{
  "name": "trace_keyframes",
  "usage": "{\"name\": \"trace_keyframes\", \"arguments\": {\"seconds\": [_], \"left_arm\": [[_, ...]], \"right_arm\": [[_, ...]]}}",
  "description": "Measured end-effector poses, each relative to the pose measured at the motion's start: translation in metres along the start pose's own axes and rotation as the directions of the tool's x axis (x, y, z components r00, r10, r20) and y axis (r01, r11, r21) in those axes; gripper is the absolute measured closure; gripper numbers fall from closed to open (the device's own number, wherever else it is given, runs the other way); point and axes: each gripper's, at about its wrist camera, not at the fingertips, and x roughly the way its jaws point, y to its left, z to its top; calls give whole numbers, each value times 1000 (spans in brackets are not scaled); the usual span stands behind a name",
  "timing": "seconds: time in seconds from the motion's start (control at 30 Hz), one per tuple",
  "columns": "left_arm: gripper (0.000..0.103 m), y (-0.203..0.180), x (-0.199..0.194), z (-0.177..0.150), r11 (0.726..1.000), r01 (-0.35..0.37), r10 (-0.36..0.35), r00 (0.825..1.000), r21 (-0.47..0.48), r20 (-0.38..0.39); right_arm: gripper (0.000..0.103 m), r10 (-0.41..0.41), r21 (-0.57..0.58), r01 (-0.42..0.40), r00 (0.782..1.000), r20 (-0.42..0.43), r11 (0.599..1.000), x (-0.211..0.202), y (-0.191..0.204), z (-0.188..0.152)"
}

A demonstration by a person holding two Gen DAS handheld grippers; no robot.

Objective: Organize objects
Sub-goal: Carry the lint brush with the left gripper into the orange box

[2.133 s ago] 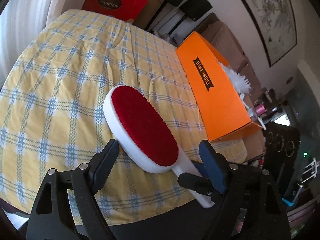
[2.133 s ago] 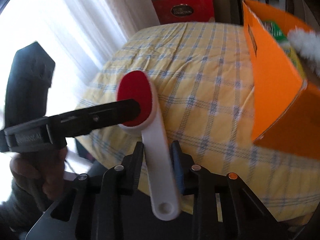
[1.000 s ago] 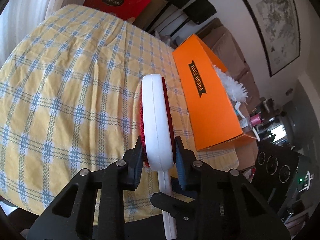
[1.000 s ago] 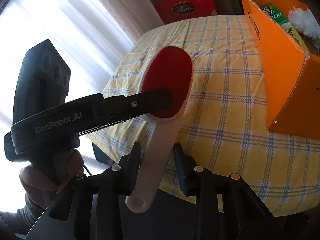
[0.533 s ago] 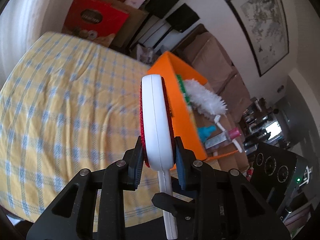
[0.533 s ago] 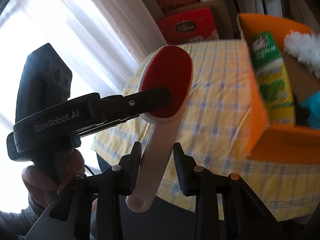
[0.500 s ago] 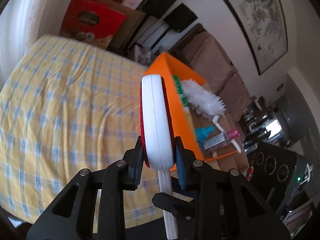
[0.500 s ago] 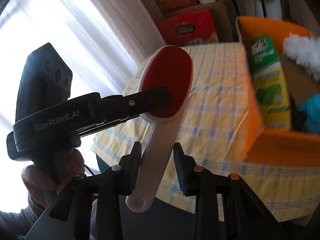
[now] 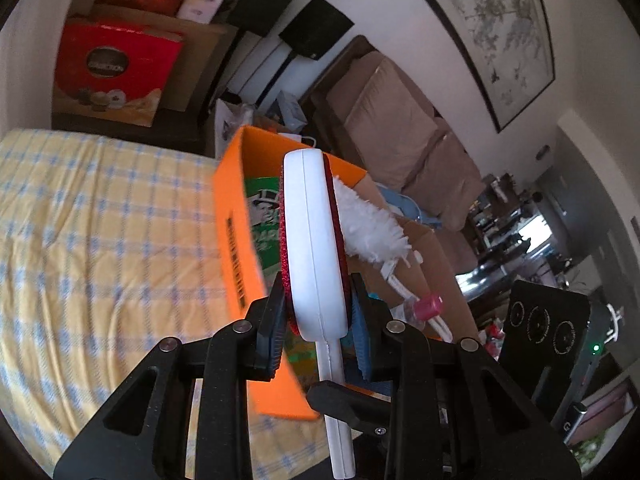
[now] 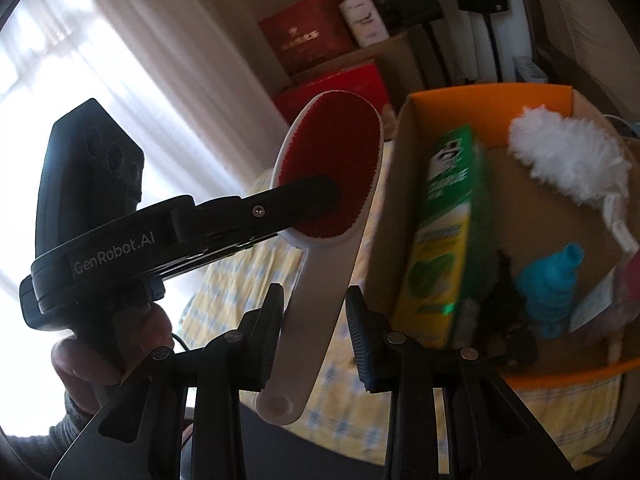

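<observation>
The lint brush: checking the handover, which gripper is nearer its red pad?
Left. The left gripper clamps the lint brush head; the right gripper straddles its handle, open.

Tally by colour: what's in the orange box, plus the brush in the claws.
Red and white: 1, brush
White: 1, duster
Green and yellow: 1, carton
Teal: 1, bottle
Pink-capped: 1, tube
Total: 5; a dark item in the box is unclear.

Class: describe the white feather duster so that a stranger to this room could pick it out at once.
Find the orange box on the yellow checked tablecloth. Inside it, toward the far end, lies the feather duster. It is the only fluffy white thing there, beside a green carton and a turquoise bottle.
</observation>
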Motion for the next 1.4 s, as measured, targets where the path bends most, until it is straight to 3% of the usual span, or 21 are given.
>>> {"name": "trace_keyframes", "arguments": {"seconds": [0.43, 0.67, 0.8, 1.1, 1.23, 1.4], "left_arm": [[77, -23, 72, 21, 1000, 22, -21, 997, 9, -70], [77, -26, 109, 22, 999, -21, 24, 993, 26, -112], [77, -23, 122, 20, 997, -66, 72, 989, 45, -133], [76, -29, 124, 17, 994, -82, 95, 981, 78, -171], [62, -34, 112, 19, 993, -76, 88, 985, 85, -145], [53, -39, 89, 23, 987, -101, 115, 988, 128, -108]], "right_arm": [[72, -107, 58, 105, 994, 22, 993, -10, -40, 23], [72, -206, 62, 205, 978, 25, 977, 4, -61, 27], [72, -211, 87, 209, 977, 12, 974, 15, -71, 24], [71, -218, 83, 217, 976, 2, 973, 22, -73, 22], [71, -241, 81, 240, 970, -1, 967, 22, -74, 22], [72, -251, 90, 250, 968, 7, 964, 18, -76, 20]]}}
